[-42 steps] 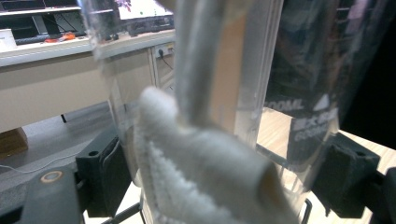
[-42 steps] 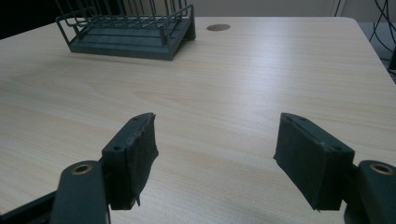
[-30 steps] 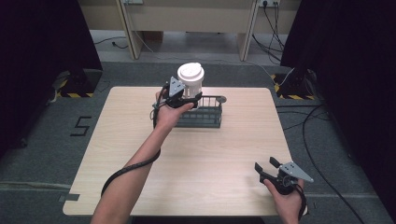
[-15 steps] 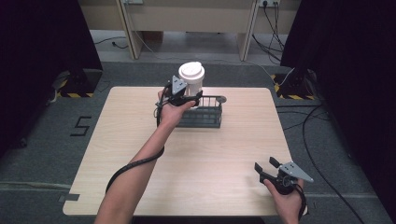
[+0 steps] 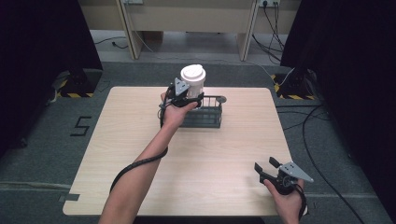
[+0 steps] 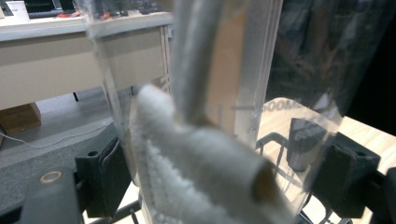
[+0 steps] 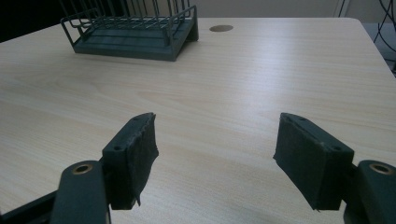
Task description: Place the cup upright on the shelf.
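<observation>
A clear plastic cup with a white lid stands upright at the left end of a dark wire rack. My left gripper is shut on the cup's lower part. In the left gripper view the cup sits between both pads, with a white rolled cloth and a pale tube inside it. Whether the cup's base rests on the rack is hidden. My right gripper is held open near the table's front right corner, its jaws wide apart with nothing between them, the rack far ahead.
The rack stands at the back middle of the light wooden table. A round cable hole lies just behind the rack's right end. Cables run over the floor on the right, and desk legs stand behind the table.
My left gripper has edged slightly to the right with the cup, over the rack's left end. The right gripper has not moved.
</observation>
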Available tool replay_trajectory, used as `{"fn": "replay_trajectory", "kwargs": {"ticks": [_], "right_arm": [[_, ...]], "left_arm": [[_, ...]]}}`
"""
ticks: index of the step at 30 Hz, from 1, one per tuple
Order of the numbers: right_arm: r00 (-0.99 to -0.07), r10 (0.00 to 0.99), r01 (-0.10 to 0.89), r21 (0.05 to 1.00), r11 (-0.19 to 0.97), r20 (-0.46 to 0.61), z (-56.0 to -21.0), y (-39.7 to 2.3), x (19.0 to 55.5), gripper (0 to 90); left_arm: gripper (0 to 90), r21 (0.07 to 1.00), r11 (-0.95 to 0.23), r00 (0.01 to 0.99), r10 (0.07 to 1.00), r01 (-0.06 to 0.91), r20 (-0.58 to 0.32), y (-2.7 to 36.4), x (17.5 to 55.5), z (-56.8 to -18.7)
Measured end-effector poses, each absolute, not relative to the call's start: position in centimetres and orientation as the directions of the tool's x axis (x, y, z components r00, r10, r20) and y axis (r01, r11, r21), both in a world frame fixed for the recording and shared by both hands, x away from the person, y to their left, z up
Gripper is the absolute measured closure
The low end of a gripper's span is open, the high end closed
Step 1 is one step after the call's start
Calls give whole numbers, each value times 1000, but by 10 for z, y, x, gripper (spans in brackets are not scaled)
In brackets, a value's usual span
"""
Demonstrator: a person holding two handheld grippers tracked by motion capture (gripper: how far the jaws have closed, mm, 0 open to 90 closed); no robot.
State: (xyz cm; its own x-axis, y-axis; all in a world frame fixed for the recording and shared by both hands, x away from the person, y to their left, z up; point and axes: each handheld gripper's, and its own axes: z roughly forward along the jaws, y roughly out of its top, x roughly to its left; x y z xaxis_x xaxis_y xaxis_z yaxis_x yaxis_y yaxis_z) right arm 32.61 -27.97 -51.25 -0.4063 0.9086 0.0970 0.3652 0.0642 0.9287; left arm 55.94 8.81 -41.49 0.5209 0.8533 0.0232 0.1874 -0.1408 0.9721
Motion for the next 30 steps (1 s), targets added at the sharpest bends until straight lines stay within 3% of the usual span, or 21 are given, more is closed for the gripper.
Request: {"fn": "replay_trajectory", "kwargs": {"ticks": [30], "right_arm": [[-416, 906, 362, 928, 85, 80, -512, -278, 326, 301]], "left_arm": [[170, 954, -172, 487, 873, 246, 32, 80, 560, -442]]}}
